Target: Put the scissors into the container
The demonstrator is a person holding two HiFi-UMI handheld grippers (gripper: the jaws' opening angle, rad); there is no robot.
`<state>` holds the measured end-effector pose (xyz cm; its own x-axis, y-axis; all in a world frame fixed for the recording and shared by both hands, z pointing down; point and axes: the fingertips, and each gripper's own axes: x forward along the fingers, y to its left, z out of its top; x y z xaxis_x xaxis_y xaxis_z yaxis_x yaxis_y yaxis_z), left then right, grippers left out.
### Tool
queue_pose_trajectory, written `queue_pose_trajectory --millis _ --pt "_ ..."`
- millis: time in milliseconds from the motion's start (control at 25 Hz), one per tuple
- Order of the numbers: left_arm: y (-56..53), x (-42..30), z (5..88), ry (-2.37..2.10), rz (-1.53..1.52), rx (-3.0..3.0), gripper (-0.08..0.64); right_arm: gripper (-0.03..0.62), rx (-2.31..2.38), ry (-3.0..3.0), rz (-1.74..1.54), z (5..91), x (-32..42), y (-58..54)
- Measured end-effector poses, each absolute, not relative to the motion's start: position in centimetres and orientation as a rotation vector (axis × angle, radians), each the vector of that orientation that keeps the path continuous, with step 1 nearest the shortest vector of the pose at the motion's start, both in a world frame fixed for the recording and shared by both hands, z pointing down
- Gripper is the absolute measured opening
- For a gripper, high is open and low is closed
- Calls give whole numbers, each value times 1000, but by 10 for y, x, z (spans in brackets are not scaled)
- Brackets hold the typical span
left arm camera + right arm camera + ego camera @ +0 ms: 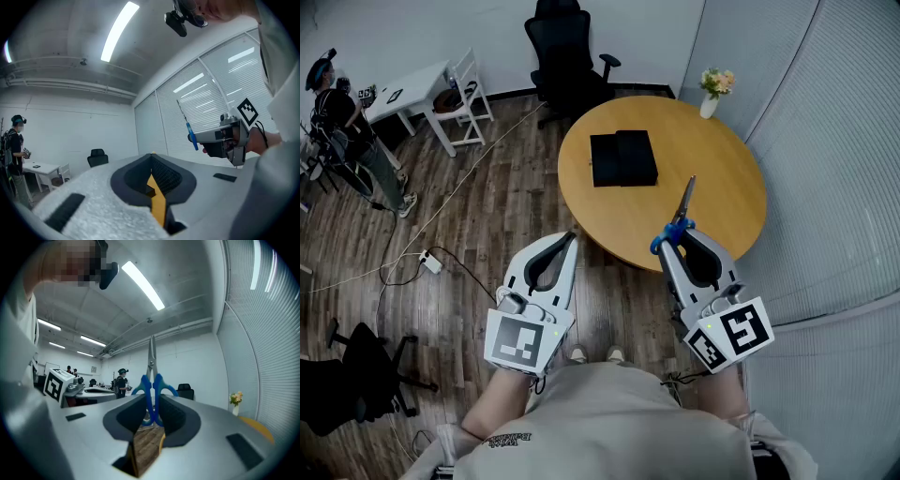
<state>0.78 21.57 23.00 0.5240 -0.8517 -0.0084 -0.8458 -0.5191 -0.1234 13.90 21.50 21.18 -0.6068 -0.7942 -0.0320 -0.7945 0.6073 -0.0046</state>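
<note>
Two grippers, held side by side short of the round table's point(717, 192) near edge, both aimed toward it, marker cubes close to the body. Left gripper point(565, 242) just off the table's near-left rim, over the wooden floor point(487, 202), jaws pressed together with nothing between them. Right gripper point(677, 234) at the table's near rim, clenched on the blue handles of the scissors point(685, 203). One pair only, blades closed, tips pointing away and out over the tabletop. One black container point(623, 157) lying flat left of the table's middle, well apart from the scissors. One vase of flowers point(714, 91) at the table's far rim. One black office chair point(565, 47) beyond the table. One person point(347, 127) standing far off to the table's left, beside one white desk point(414, 86).
</note>
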Motion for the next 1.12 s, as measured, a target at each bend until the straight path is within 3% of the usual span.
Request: queue_pose_trajectory --millis 1120 --pt "218 45 240 1581 -141 -2581 21 97 -1272 2879 -45 233 177 210"
